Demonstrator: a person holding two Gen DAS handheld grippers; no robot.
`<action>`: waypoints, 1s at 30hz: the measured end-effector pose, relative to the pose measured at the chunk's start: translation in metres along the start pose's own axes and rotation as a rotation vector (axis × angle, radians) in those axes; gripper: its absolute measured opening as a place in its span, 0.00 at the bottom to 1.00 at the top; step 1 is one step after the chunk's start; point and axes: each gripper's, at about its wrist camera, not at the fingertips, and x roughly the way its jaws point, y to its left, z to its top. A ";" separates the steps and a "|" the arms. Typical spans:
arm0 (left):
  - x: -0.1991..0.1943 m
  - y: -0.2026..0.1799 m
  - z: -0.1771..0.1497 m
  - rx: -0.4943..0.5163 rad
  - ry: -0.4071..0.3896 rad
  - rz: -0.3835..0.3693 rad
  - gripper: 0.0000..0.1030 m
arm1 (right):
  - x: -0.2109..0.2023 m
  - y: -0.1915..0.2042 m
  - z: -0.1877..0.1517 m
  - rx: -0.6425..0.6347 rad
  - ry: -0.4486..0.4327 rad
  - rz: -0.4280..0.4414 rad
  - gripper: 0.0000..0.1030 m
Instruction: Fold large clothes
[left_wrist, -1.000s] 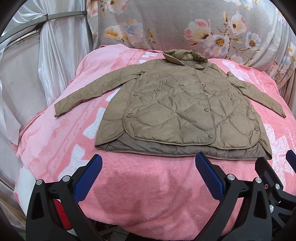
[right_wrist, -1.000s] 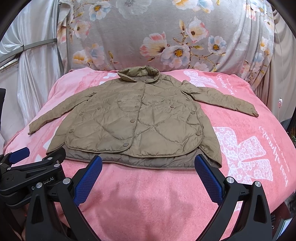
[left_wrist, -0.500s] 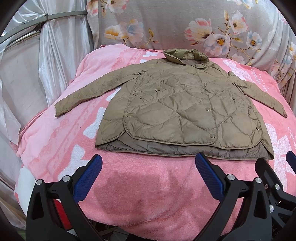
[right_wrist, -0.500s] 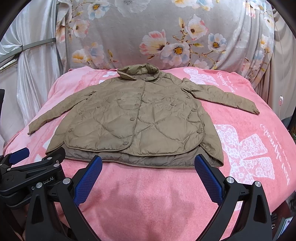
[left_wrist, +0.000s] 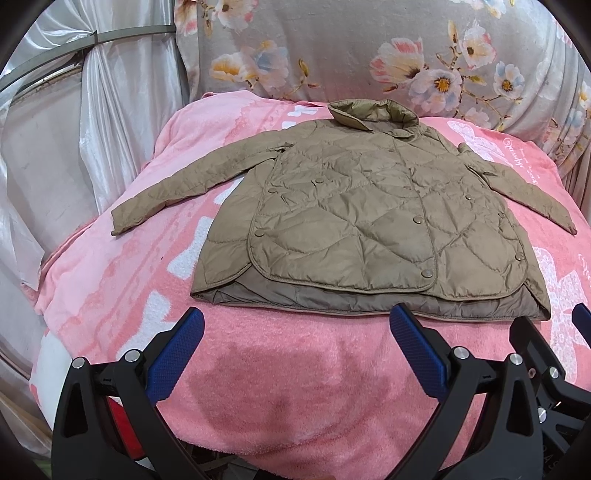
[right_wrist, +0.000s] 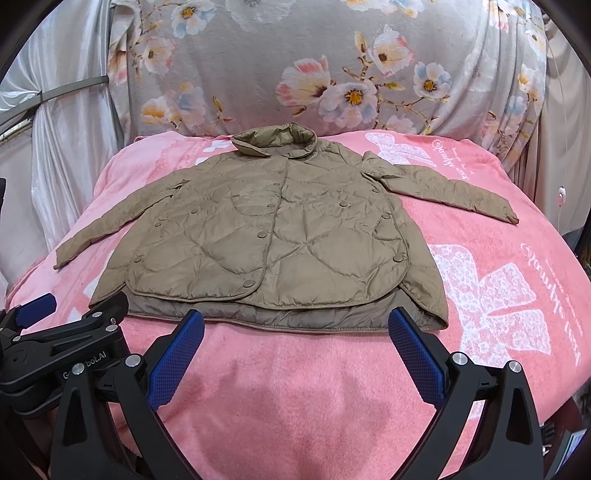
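Pink blanket (left_wrist: 258, 369) over bed, probably. Jacket (left_wrist: 369, 221) flat mid-blanket, sleeves spread, unfolded. Left hand-held gripper (left_wrist: 295, 336) and right hand-held gripper (right_wrist: 293, 336) both wide, empty, near hem. Next: grasp sleeve, fold inward.

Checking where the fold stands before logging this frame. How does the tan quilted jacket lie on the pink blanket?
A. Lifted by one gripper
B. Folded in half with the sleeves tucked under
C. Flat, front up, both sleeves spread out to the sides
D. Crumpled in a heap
C: the jacket lies flat and snapped shut on the pink blanket, sleeves out to both sides, while the left gripper and right gripper are open and short of its hem.
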 end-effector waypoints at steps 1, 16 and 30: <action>-0.001 -0.001 0.000 0.002 -0.002 0.002 0.95 | 0.001 -0.001 0.000 0.002 0.002 0.001 0.95; 0.037 -0.007 0.002 -0.024 0.062 -0.046 0.95 | 0.035 -0.009 0.004 0.024 0.068 0.049 0.95; 0.089 -0.001 0.052 -0.032 0.062 0.000 0.95 | 0.111 -0.177 0.078 0.340 -0.024 -0.069 0.95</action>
